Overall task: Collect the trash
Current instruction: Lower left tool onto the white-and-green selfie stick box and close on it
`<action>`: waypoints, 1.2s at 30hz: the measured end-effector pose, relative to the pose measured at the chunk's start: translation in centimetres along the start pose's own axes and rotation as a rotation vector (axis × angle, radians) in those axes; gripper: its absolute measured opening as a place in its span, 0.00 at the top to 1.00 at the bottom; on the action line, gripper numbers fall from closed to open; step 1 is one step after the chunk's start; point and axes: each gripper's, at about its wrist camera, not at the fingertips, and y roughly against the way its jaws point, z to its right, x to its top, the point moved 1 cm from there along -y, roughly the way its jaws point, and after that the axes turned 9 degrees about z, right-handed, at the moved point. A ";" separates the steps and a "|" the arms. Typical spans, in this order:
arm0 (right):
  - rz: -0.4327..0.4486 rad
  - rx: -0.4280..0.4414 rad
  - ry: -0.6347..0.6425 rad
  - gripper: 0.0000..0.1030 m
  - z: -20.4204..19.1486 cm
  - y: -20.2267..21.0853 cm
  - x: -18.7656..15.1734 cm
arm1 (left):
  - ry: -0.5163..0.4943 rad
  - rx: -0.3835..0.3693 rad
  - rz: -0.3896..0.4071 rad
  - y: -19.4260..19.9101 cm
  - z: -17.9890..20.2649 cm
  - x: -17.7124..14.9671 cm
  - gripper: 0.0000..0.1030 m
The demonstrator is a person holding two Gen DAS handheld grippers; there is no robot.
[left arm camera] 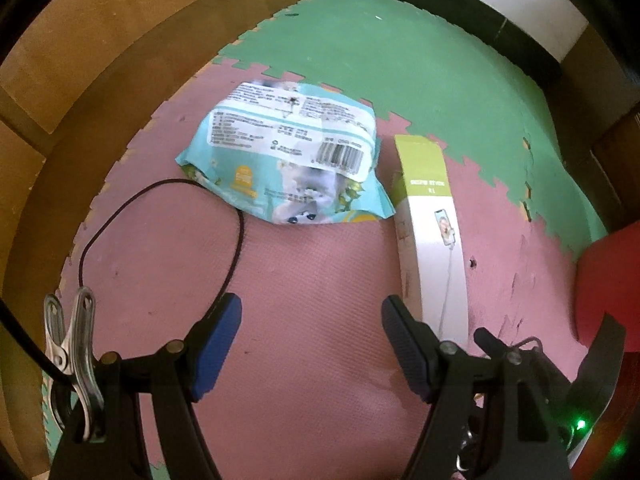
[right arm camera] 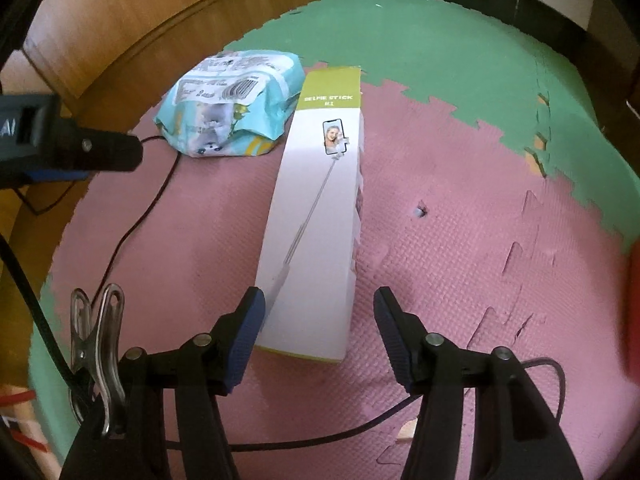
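Pictured on a pink foam floor mat (right arm camera: 460, 240): a white and green selfie stick box (right arm camera: 316, 216) lying flat, its near end just ahead of the right claw (right arm camera: 318, 320), jaws spread wide and empty, nothing pressed between the pads. Just beside the box's far end, a crumpled light-blue wipes packet (left arm camera: 288, 152), barcode side up. Left claw (left arm camera: 312, 336) likewise wide and empty, poised above bare mat short of the packet, box off its right finger. Black cable (left arm camera: 160, 216) looping across the mat. Green mat tiles (left arm camera: 420, 64) beyond; wooden furniture (left arm camera: 80, 40) along the left.
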 end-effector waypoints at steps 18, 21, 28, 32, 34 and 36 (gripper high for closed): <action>0.004 0.026 0.018 0.63 0.5 1.9 -1.4 | -0.062 -0.114 -0.048 -3.4 6.5 2.1 0.26; 0.007 0.016 0.078 0.58 -0.4 1.7 -1.6 | -0.095 -0.134 -0.066 -4.5 8.1 2.6 0.26; 0.020 0.008 0.090 0.52 -1.0 1.2 -1.3 | -0.109 -0.142 -0.167 -8.2 9.8 2.7 0.26; 0.012 0.007 0.064 0.52 -0.9 1.2 -0.8 | -0.120 -0.134 -0.203 -9.6 10.0 2.7 0.26; 0.010 0.018 0.058 0.51 -0.7 1.1 -0.8 | -0.106 -0.143 -0.236 -10.5 9.8 2.9 0.26; 0.014 0.019 0.066 0.51 -0.7 0.9 -0.8 | -0.092 -0.149 -0.267 -11.3 9.8 3.0 0.26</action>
